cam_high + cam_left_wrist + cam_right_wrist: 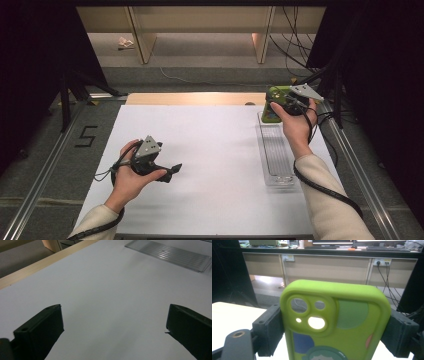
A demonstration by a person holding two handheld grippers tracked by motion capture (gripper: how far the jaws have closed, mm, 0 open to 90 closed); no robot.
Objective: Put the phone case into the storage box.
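At the upper right of the high view the right gripper (281, 102) clamps a green phone case (272, 102) above the clear tray (276, 150), while the left gripper (172, 170), lower left, gapes wide with nothing between its jaws.

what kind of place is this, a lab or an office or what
Probably a lab or office workroom: a white-covered table fenced by a metal frame, desks with monitors behind, and wall sockets with trailing cables.

Phone case (337, 322) bottom seemingly cropped.
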